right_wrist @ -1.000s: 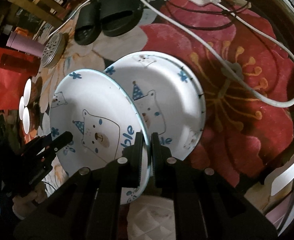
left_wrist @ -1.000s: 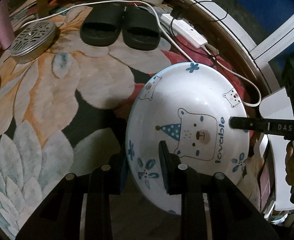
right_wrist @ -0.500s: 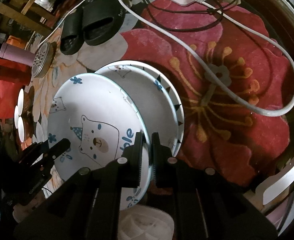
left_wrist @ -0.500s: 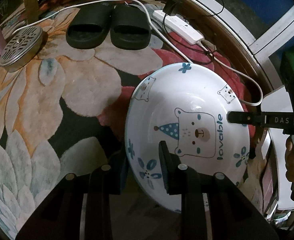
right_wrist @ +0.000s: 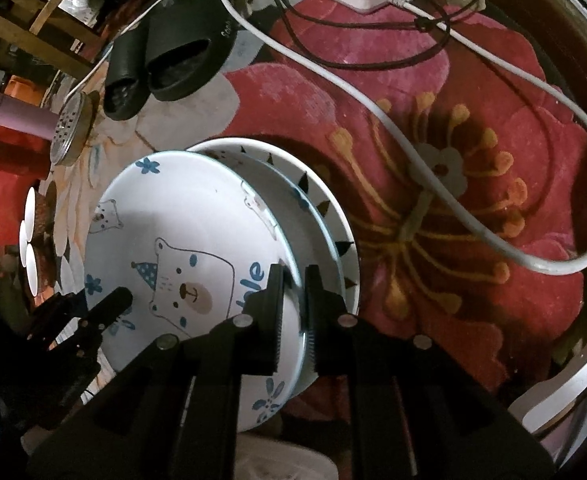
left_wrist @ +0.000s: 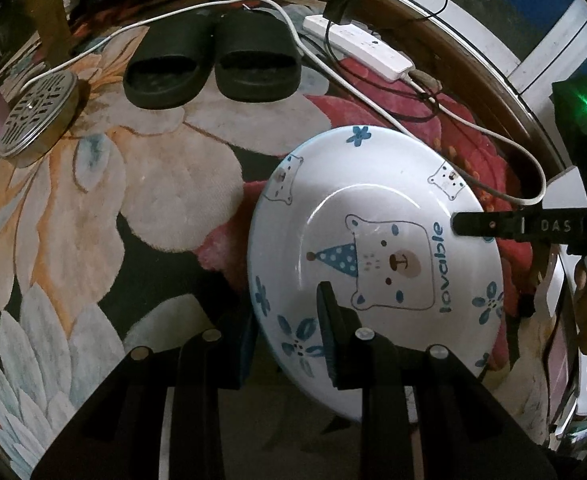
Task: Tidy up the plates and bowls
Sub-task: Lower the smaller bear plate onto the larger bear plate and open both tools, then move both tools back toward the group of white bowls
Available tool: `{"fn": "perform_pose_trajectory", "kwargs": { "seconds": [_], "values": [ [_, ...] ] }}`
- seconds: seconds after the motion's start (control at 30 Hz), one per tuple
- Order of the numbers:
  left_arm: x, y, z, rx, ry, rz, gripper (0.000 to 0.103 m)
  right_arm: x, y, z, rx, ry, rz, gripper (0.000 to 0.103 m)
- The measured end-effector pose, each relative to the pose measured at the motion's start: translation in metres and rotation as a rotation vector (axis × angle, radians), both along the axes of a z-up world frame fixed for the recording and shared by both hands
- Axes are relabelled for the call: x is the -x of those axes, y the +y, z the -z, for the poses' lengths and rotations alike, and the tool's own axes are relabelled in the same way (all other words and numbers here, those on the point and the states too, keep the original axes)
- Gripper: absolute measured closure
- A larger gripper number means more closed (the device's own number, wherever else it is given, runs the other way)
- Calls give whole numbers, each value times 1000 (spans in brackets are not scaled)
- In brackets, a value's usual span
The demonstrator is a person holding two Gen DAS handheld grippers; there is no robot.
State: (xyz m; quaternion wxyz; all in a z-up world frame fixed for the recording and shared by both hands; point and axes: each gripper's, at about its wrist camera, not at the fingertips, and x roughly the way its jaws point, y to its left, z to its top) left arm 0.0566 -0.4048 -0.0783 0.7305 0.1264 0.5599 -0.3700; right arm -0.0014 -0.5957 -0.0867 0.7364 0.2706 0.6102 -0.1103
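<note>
Both claws pinch the bear plate (right_wrist: pixel 181 240) by opposite rims: left gripper (left_wrist: pixel 289 344) near edge, right gripper (right_wrist: pixel 293 312) barely parted. Glazed, rigid, slippery, breakable; grip rims only.

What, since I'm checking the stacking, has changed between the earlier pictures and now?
The bear plate, carried by the left gripper and right gripper, slid over the stacked plates, leaving only a crescent showing. The right jaws eased open slightly, rim between them. Both still hold it; slippers and power strip stayed put.
</note>
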Motion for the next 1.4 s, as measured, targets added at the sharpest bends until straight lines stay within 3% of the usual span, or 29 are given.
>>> {"fn": "perform_pose_trajectory", "kwargs": {
  "seconds": [0.13,0.2,0.33,0.4,0.47,0.53,0.63,0.7,0.83,1.0,1.17,1.4],
  "values": [
    [1,-3,2,5,19,16,75,3,-2,6,2,15,6,89],
    [1,-2,2,14,21,19,69,5,-3,7,10,23,8,89],
    [-1,4,-5,49,20,-1,30,6,-3,6,19,18,-3,89],
    [-4,10,-9,73,15,-16,24,7,-3,5,30,19,-5,88],
    [-7,17,-12,85,12,-34,15,8,0,4,28,10,-5,80],
    [-11,25,-14,100,10,-54,6,8,4,2,17,-10,-7,65],
    [-18,40,-16,106,0,-102,4,7,12,-2,30,-21,-17,49],
    [-26,54,-16,104,-7,-141,3,6,16,-6,44,-23,-16,45],
    [-36,76,-16,91,-17,-196,2,9,21,-14,79,-43,-13,20],
    [-35,93,-18,75,-38,-202,1,4,30,-25,133,-53,-26,18],
    [-31,109,-19,53,-55,-187,1,-5,52,-42,198,-108,-85,1],
    [-30,138,-22,32,-76,-208,1,-21,87,-42,197,-116,-134,0]
  ]
}}
